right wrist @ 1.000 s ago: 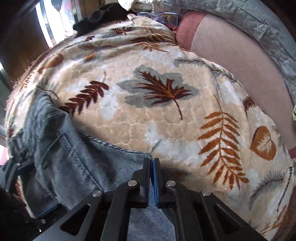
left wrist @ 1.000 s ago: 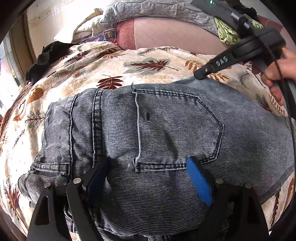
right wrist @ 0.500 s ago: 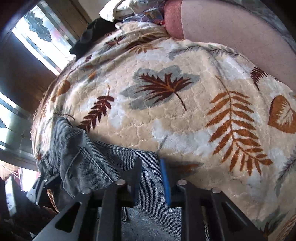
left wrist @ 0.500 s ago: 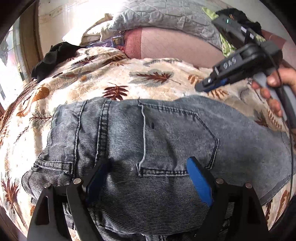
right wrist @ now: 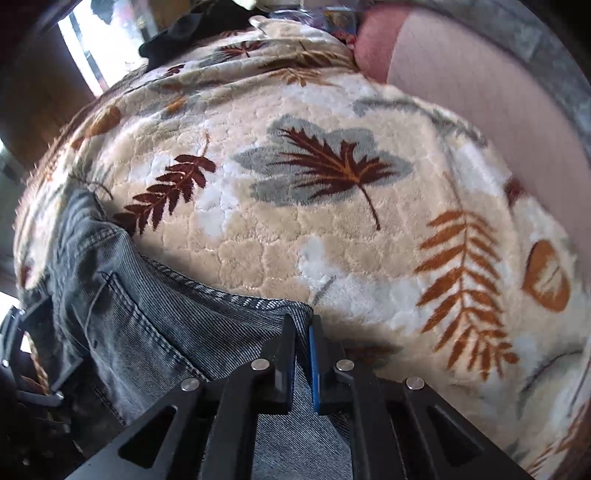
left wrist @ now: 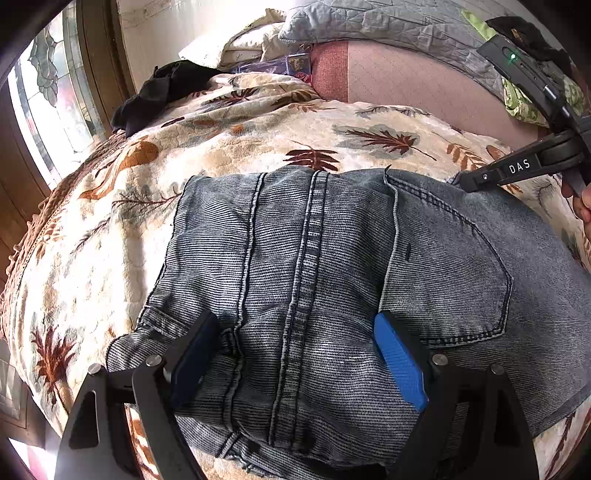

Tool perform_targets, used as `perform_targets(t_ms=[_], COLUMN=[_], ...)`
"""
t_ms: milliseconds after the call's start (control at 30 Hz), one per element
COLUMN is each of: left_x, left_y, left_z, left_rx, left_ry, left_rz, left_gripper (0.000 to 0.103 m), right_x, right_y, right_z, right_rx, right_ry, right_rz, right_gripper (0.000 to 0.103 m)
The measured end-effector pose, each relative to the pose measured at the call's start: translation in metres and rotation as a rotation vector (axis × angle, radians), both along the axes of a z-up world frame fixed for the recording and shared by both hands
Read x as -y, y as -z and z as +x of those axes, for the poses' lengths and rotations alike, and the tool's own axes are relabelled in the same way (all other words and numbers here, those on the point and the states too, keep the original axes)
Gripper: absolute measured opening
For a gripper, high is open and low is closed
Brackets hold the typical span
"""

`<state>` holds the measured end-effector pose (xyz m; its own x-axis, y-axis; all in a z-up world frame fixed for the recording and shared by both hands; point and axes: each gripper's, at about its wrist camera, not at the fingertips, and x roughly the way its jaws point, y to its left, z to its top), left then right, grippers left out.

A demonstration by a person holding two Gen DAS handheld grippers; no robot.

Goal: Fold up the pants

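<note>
Grey-blue denim pants (left wrist: 332,266) lie folded on a leaf-patterned blanket (left wrist: 258,122), back pocket up. My left gripper (left wrist: 295,354) is open, its blue pads spread wide just over the waistband end of the pants. My right gripper (right wrist: 303,332) is shut on the far edge of the pants (right wrist: 177,325), pinching the denim at a corner beside the blanket (right wrist: 332,184). The right gripper also shows in the left wrist view (left wrist: 461,181) at the pants' far right edge.
A pink bolster (left wrist: 406,77) and a grey quilt (left wrist: 388,22) lie at the back of the bed. A black garment (left wrist: 159,92) sits at the back left, near a window (left wrist: 48,110). The bed's edge drops off at the left.
The right gripper opened briefly half a second ago and has shut again on the pants' far edge. The left gripper shifted left along the waistband, staying open.
</note>
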<state>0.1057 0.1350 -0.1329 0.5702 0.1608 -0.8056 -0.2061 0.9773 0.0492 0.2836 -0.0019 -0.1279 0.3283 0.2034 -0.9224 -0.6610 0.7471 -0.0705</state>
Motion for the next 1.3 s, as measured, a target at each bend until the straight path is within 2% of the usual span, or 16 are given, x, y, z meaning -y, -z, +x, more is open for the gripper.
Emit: perform_targets(t_ms=[67,167,333,400,500,567,600,667,767,867,967,1033,1067,1133,1167,1300], left_x=[0.001,-0.001,-0.015,-0.025,-0.036,-0.038,-0.038,-0.029,-0.026,-0.027,-0.024,-0.028,-0.031,-0.032,-0.032,-0.026], left_y=[0.000,-0.002,-0.045,-0.057,-0.049,-0.019,0.000,0.011,-0.001,-0.024,-0.030,-0.010,0.000,0.003,-0.002,-0.037], left_z=[0.000,0.002,0.002,0.013,0.035,0.047,0.051,0.052,0.052,0.039,0.024,0.023,0.024,0.025,0.026,0.002], left_rx=[-0.013,-0.036,0.079,0.101,0.048,-0.095,-0.160,-0.143,-0.163,-0.091,-0.060,-0.127,-0.145,-0.135,-0.142,-0.056], left_ry=[-0.006,0.007,-0.003,-0.015,-0.035,-0.051,-0.048,-0.029,-0.041,-0.050,-0.036,-0.041,-0.039,-0.060,-0.057,-0.034], left_rz=[-0.004,-0.016,-0.026,-0.070,-0.090,-0.064,-0.048,0.044,0.059,0.077,0.129,0.147,0.135,0.142,0.133,0.157], left_gripper=[0.086,0.086,0.086,0.086,0.086,0.086,0.087,0.093,0.092,0.092,0.092,0.093,0.095,0.101,0.101,0.100], right_x=[-0.006,-0.002,0.025,0.034,0.038,0.029,0.023,0.010,0.010,0.014,0.032,0.038,0.040,0.034,0.037,0.047], right_y=[0.006,0.032,-0.004,-0.019,-0.027,-0.021,-0.010,0.033,0.028,0.000,-0.012,-0.003,0.007,0.037,0.035,0.005], right_z=[-0.006,0.006,0.012,0.009,-0.002,-0.012,-0.015,-0.018,-0.027,-0.045,-0.069,-0.085,-0.091,-0.101,-0.105,-0.119], right_rx=[0.071,-0.002,-0.043,-0.061,-0.189,-0.240,-0.268,-0.316,-0.259,-0.186,-0.192,-0.235,-0.242,-0.236,-0.185,-0.167], right_ry=[0.006,0.067,0.131,0.154,0.147,0.134,0.132,0.154,0.171,0.141,0.141,0.147,0.152,0.139,0.127,0.159], right_rz=[-0.043,-0.046,0.135,0.224,0.404,0.453,0.438,0.234,0.246,0.263,0.319,0.340,0.322,0.212,0.225,0.272], right_gripper=[0.006,0.009,0.014,0.014,0.014,0.014,0.014,0.017,0.018,0.018,0.019,0.027,0.040,0.052,0.052,0.052])
